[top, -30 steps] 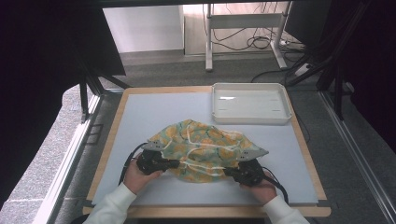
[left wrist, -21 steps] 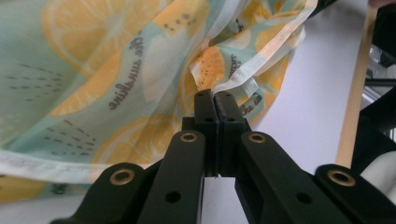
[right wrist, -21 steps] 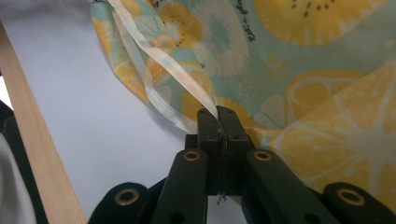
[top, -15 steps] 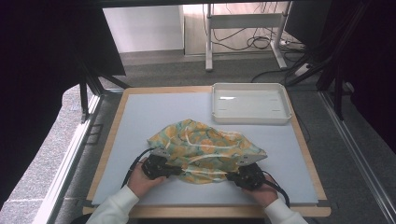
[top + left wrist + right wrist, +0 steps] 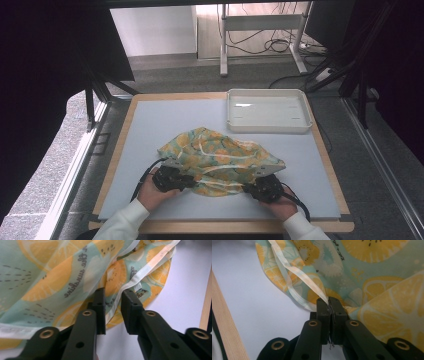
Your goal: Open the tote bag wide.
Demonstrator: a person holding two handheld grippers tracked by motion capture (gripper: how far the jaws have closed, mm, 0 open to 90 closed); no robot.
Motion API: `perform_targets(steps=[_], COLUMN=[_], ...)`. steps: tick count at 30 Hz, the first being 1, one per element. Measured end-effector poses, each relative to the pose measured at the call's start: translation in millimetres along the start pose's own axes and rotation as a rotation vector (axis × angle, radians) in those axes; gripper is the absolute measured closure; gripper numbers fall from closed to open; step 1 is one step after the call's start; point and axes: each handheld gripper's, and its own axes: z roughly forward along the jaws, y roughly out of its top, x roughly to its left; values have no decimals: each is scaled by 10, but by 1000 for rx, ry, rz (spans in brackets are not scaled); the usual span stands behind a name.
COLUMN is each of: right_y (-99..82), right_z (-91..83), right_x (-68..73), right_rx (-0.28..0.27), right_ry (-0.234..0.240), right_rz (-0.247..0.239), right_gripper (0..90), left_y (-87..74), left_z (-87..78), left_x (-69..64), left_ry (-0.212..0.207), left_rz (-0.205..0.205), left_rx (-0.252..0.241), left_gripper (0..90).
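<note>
A crumpled cloth [image 5: 220, 159] printed with orange slices on pale green, trimmed with white tape, lies on the blue mat's near half. My left gripper [image 5: 188, 181] is at its near left edge. In the left gripper view its jaws [image 5: 112, 302] have just been opening and stand apart, with the cloth's [image 5: 50, 277] taped hem loose between them. My right gripper [image 5: 253, 188] is at the near right edge. In the right gripper view its jaws [image 5: 328, 303] are pressed together on a fold of the cloth [image 5: 374, 277] and its white tape.
A white rectangular tray [image 5: 267, 128] sits at the mat's far right. The blue mat [image 5: 150, 125] has a wooden border [image 5: 330, 165]. A metal stand and cables stand on the floor beyond the table.
Both hands have kept nearly the same place at the cloth's near edge. The cloth lies much as before.
</note>
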Motion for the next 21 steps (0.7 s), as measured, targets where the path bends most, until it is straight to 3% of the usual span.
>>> perform_targets(steps=[3, 8, 12, 15, 21], right_y=[-1, -2, -3, -2, 1], right_z=[1, 1, 3, 2, 5], right_x=[2, -5, -12, -15, -13], right_rx=[2, 3, 1, 4, 3], right_ry=[-1, -3, -3, -1, -4], right_rz=[-2, 0, 3, 4, 7], right_gripper=[867, 864, 861, 860, 858], left_y=[21, 94, 165, 203, 286], left_z=[-56, -215, -431, -561, -700], left_x=[-31, -114, -144, -104, 39], left_ry=[9, 45, 55, 72, 155], left_rz=[11, 29, 48, 28, -37], left_rx=[-21, -66, -132, -181, -202], left_gripper=[655, 441, 371, 345, 318])
